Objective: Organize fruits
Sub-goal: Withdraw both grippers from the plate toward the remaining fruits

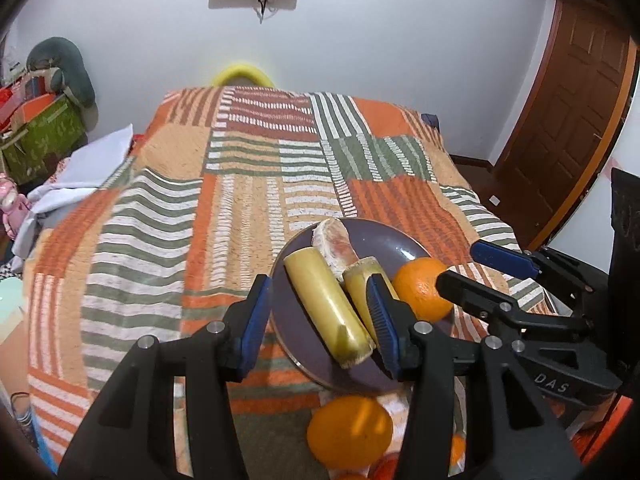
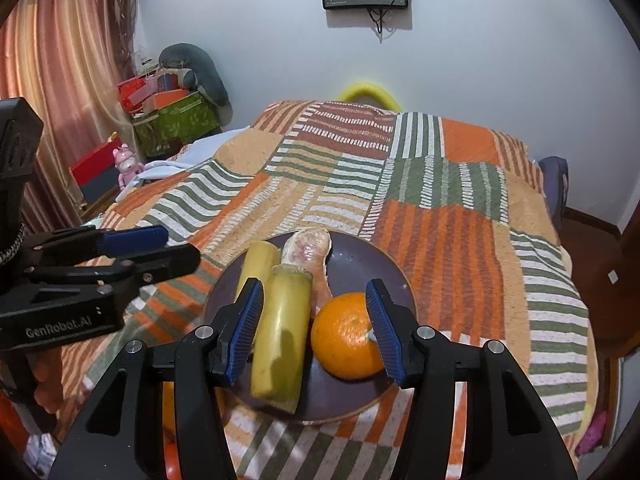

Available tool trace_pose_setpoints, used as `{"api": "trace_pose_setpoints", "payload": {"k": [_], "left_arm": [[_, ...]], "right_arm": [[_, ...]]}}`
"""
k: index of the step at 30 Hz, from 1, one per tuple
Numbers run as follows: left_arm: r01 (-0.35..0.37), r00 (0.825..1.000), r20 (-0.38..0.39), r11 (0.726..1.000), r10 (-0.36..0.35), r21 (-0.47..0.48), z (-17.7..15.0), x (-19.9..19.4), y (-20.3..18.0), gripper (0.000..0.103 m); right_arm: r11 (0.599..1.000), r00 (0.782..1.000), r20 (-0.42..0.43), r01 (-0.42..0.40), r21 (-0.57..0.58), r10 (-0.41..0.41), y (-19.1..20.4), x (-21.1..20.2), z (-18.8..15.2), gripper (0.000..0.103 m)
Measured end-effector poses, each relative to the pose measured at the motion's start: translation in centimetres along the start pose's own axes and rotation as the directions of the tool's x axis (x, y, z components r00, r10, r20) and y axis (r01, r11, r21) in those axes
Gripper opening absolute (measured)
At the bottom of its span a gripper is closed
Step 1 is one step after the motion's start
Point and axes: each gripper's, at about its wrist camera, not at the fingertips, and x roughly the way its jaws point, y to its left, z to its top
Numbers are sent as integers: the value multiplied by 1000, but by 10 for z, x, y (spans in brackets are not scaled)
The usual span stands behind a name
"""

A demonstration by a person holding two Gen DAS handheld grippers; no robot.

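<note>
A dark purple plate (image 1: pixel 372 240) (image 2: pixel 360 260) lies on the striped bedspread. On it are two yellow cane-like pieces (image 1: pixel 326 306) (image 2: pixel 282 332), a peeled pinkish fruit segment (image 1: pixel 332 244) (image 2: pixel 310 250) and an orange (image 1: pixel 422 288) (image 2: pixel 346 336). My left gripper (image 1: pixel 320 326) is open above the plate, its fingers on either side of one yellow piece. My right gripper (image 2: pixel 314 330) is open above the plate, spanning a yellow piece and the orange. Another orange (image 1: pixel 350 434) lies on the bed in front of the plate.
The striped bedspread (image 1: pixel 240 208) (image 2: pixel 440 208) covers the bed. Boxes and a grey cushion (image 2: pixel 176 100) stand at the far left, with a pink toy (image 2: pixel 128 164). A wooden door (image 1: pixel 568 120) is on the right. More orange fruit (image 1: pixel 456 450) lies at the near edge.
</note>
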Motion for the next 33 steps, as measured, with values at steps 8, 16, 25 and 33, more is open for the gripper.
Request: {"api": "trace_pose_setpoints", "payload": {"k": [8, 16, 25, 33], "left_arm": [[-27, 999, 48, 1000, 27, 13, -14, -55, 1, 50], [-65, 997, 49, 998, 65, -2, -41, -98, 16, 57], [-67, 998, 1, 998, 67, 8, -78, -107, 18, 61], [-47, 997, -60, 999, 47, -3, -105, -93, 17, 61]], "right_arm": [[1000, 1000, 27, 8, -9, -8, 16, -36, -5, 52], [999, 999, 48, 25, -38, -24, 38, -65, -16, 60], [998, 999, -26, 28, -58, -30, 54, -60, -44, 63], [999, 988, -149, -32, -23, 28, 62, -32, -74, 63]]}}
